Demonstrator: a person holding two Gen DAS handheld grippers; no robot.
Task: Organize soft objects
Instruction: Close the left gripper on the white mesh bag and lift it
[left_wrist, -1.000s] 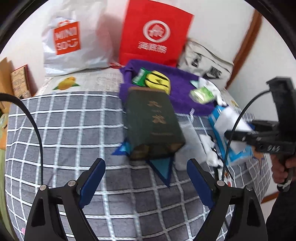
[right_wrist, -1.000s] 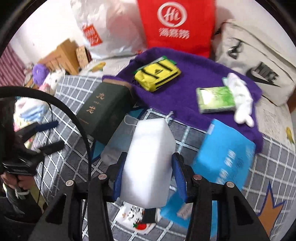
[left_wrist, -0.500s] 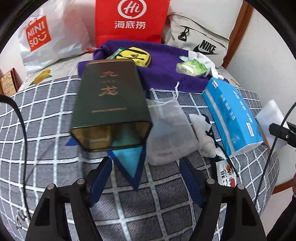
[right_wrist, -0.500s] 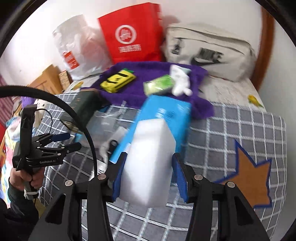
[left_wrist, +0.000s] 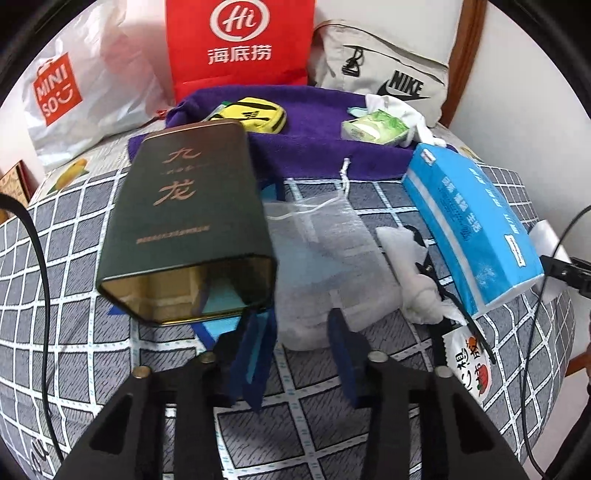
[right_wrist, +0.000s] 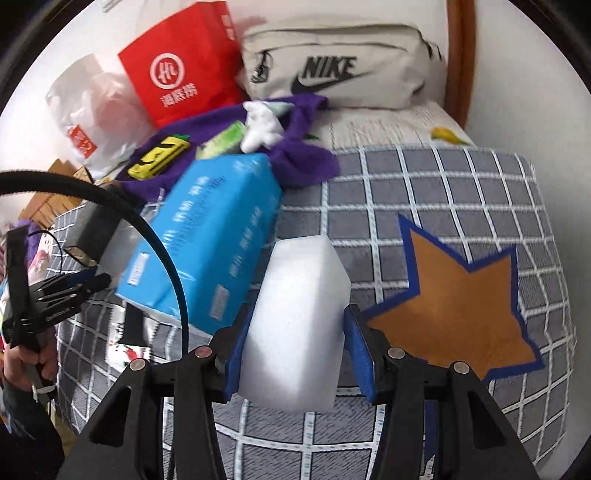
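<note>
While the right gripper (right_wrist: 291, 354) clamps a white foam block (right_wrist: 295, 317) above the checked bedspread (right_wrist: 443, 184), the left gripper (left_wrist: 299, 354) is closing around the near end of a mesh pouch (left_wrist: 325, 251), beside the dark tin (left_wrist: 184, 229).

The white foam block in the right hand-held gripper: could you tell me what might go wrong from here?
The white foam block is squeezed between the right hand-held gripper pads; a soft block could deform or slip. The left hand-held gripper is closing at the mesh pouch edge, beside the dark tin, and could nudge it.
</note>
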